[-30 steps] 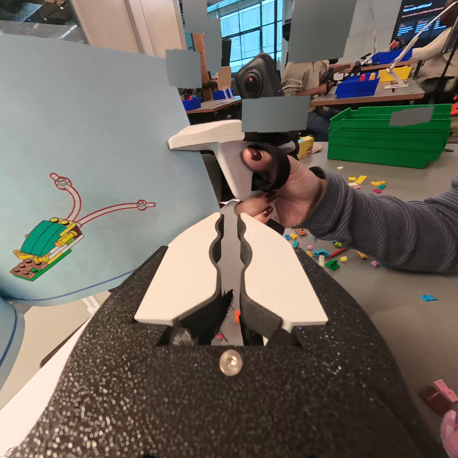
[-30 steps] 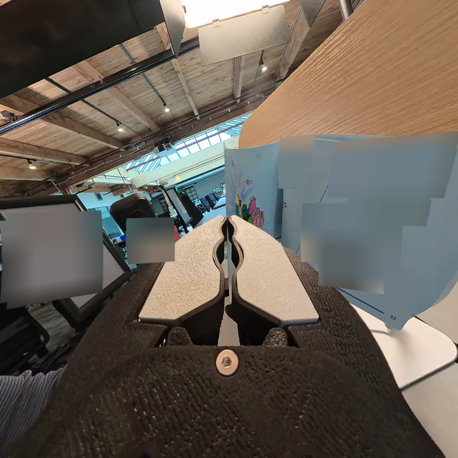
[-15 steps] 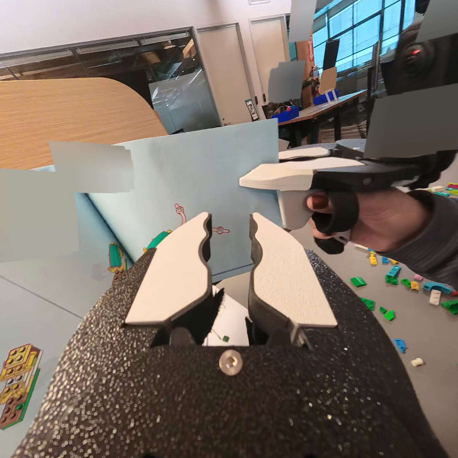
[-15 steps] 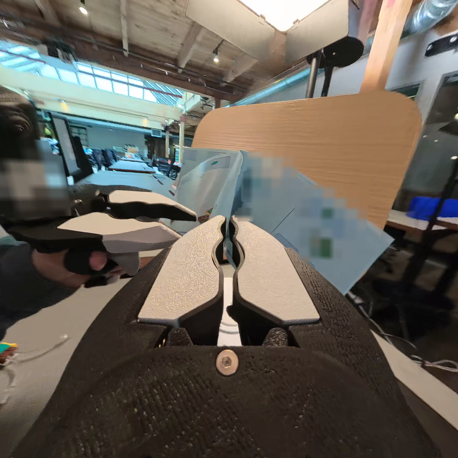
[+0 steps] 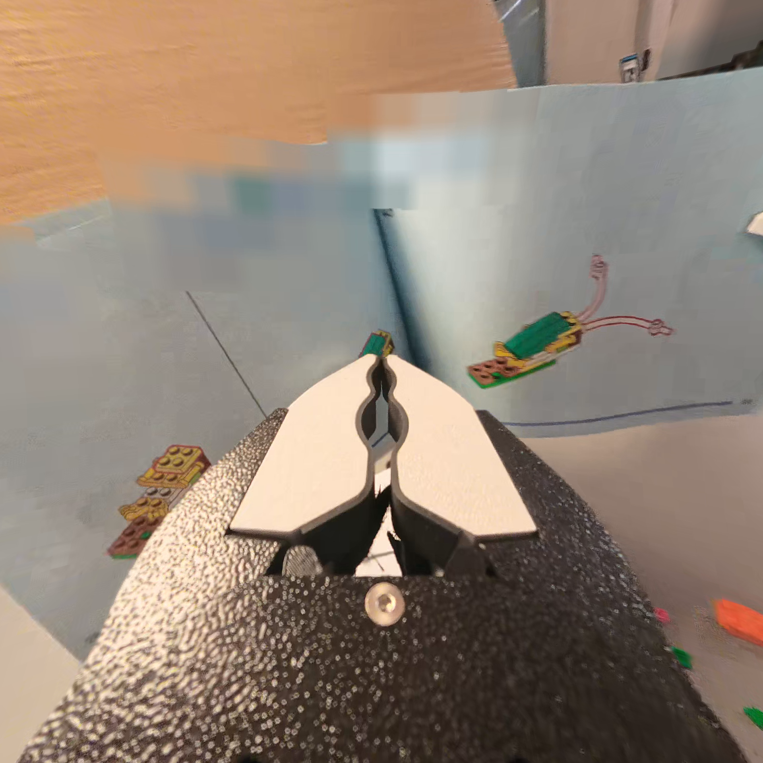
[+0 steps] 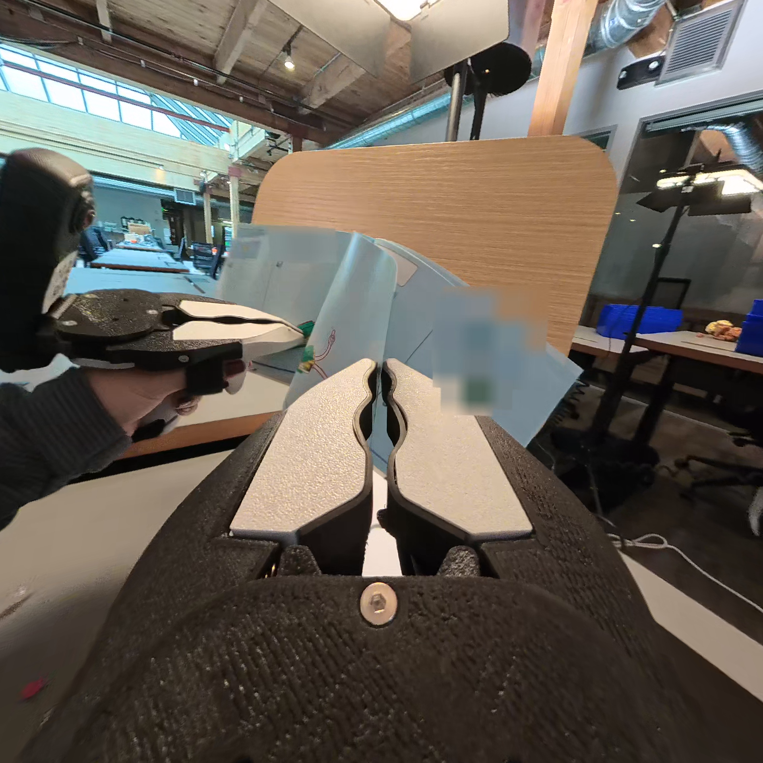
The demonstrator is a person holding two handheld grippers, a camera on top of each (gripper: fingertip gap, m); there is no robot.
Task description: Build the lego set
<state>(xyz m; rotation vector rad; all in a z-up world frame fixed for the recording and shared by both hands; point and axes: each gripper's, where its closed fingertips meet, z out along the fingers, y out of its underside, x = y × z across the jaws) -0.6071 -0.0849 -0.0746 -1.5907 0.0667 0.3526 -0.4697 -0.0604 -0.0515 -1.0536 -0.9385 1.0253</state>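
Pale blue booklet [image 6: 359, 297] standing open before the wooden panel [image 6: 454, 214], my right gripper [image 6: 379, 365] clamped on a page edge, my left gripper [image 5: 382, 363] pinched at the spine fold, loose bricks [image 5: 739, 623] on the table [image 5: 619, 495] right of the booklet.

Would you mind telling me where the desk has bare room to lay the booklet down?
Bare desk lies right of the left tongs, below the booklet. Nearer the right edge, loose bricks crowd it. In the right view, the desk's near left side looks mostly free.
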